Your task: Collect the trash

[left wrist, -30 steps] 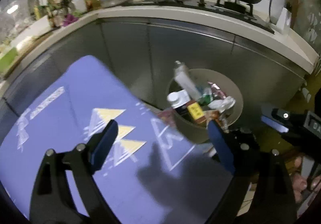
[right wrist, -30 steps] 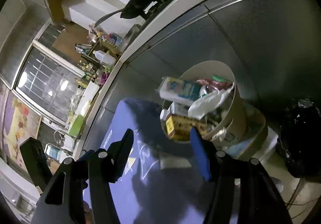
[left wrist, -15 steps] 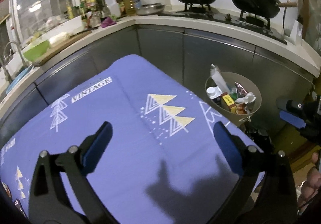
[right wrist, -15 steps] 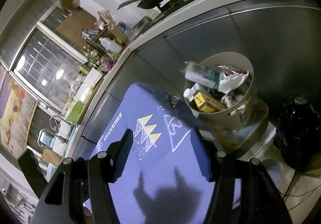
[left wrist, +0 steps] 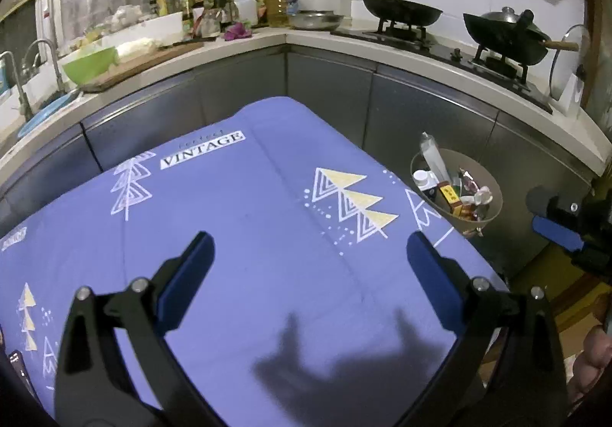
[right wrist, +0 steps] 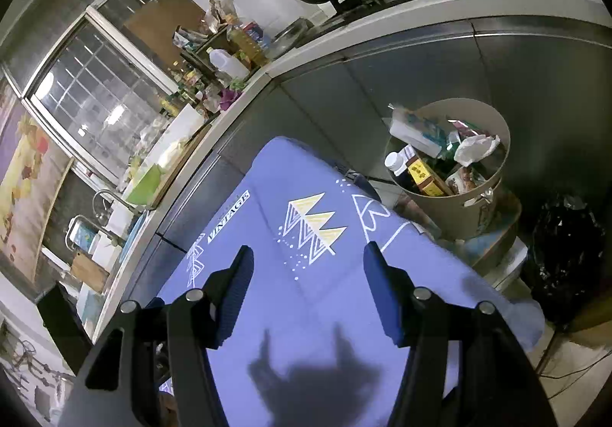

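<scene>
- The left gripper point(left wrist: 308, 255), low in the left wrist frame, spreads its jaws wide over the purple cloth point(left wrist: 237, 220), holding nothing.
- The right gripper point(right wrist: 308, 266), bottom centre of its frame, gapes likewise, with nothing between its fingers.
- The trash bin point(right wrist: 497, 155), at centre right there, stands beyond the cloth's edge, packed with bottles, cartons and wrappers.

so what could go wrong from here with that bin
The trash bin looks heaped to its rim, with a bottle sticking up past it, so anything added may slide off. It also stands close beside the blue tablecloth edge, where a passing gripper might knock it.
</scene>
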